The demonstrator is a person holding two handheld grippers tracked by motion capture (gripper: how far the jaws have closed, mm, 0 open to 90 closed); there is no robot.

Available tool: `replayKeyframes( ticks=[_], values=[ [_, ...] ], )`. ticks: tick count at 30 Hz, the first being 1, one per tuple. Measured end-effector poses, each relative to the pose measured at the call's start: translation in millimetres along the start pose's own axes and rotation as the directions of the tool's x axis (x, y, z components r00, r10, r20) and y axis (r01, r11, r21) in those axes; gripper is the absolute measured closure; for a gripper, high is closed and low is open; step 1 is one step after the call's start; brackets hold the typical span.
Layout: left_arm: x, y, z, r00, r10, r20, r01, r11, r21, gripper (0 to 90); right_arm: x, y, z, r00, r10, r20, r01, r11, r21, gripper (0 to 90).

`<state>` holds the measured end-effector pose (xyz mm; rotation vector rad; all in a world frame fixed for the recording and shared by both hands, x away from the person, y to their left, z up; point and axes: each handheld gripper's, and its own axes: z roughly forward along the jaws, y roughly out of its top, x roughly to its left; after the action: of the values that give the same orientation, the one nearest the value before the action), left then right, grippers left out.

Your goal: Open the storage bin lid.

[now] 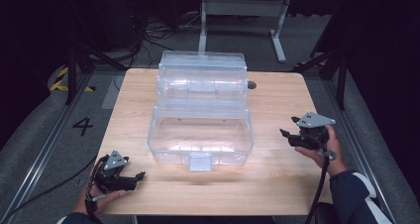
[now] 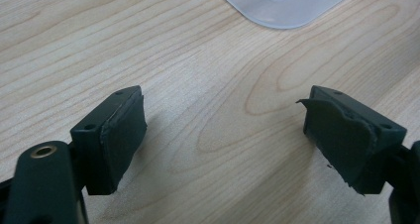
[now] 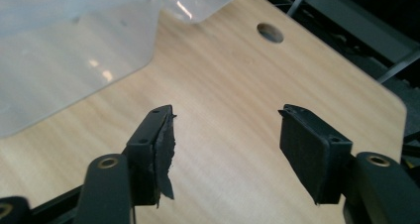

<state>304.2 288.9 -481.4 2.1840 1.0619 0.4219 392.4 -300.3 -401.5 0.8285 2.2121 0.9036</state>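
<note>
Clear box (image 1: 200, 135) lies long axis crosswise, lid apparently raised; left gripper (image 1: 140, 176) and right gripper (image 1: 283, 133) both gape empty.

Looks like a lab or robotics test room, not a home. Shown by a plain light wooden table (image 1: 277, 184) set alone on grey carpet (image 1: 44, 135), metal floor rails (image 1: 37, 154) running along both sides, yellow-and-black hazard tape (image 1: 59, 80), a painted number 4 (image 1: 82, 126), tangled black cables (image 1: 148, 35), dark stand legs (image 1: 74, 70) and a white desk frame (image 1: 242, 8) behind.
</note>
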Motion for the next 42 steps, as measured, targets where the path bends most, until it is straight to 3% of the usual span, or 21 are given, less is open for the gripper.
replayKeyframes(
  ticks=[3,5,6,12,17,21,25,27,42],
  values=[
    [0.0,0.0,0.0,1.0,0.0,0.0,0.0,1.0,0.0,17.0,6.4,-18.8,-2.3,0.9985,0.055,-0.007,-0.055,0.998,0.006,34.8],
    [0.1,0.1,0.0,1.0,0.001,-0.001,-0.001,1.0,0.0,17.0,10.9,-31.4,-3.3,0.9952,0.095,0.023,-0.096,0.995,0.013,32.4],
    [0.1,0.1,0.0,1.0,0.0,0.001,0.0,1.0,0.0,17.0,13.3,-39.7,-4.1,0.9932,0.116,0.008,-0.116,0.993,0.015,32.1],
    [0.1,0.7,1.0,0.9999,-0.001,0.012,0.001,1.0,0.002,16.4,26.1,-71.4,-4.7,0.9886,0.151,0.003,-0.15,0.986,0.074,28.0],
    [0.4,1.5,1.7,0.9998,0.003,0.019,-0.003,1.0,0.003,15.9,34.3,-85.3,-5.8,0.9852,0.168,-0.035,-0.164,0.982,0.095,25.0],
    [0.9,1.6,1.9,0.9997,0.005,0.026,-0.005,1.0,0.005,15.6,33.8,-94.9,-8.1,0.9739,0.219,-0.06,-0.212,0.972,0.096,23.5],
    [1.5,2.5,2.8,0.9997,0.013,0.02,-0.013,0.9999,0.0,15.0,29.8,-105.8,-7.4,0.9538,0.283,-0.1,-0.274,0.957,0.099,21.5],
    [1.6,3.1,3.5,0.9997,0.008,0.022,-0.009,1.0,0.001,14.9,28.1,-107.5,-8.3,0.9497,0.296,-0.102,-0.286,0.953,0.101,21.4],
    [1.8,5.3,4.9,0.9998,0.003,0.019,-0.003,1.0,0.008,14.4,28.3,-107.5,-8.1,0.9498,0.296,-0.102,-0.286,0.953,0.101,20.9]
  ],
)
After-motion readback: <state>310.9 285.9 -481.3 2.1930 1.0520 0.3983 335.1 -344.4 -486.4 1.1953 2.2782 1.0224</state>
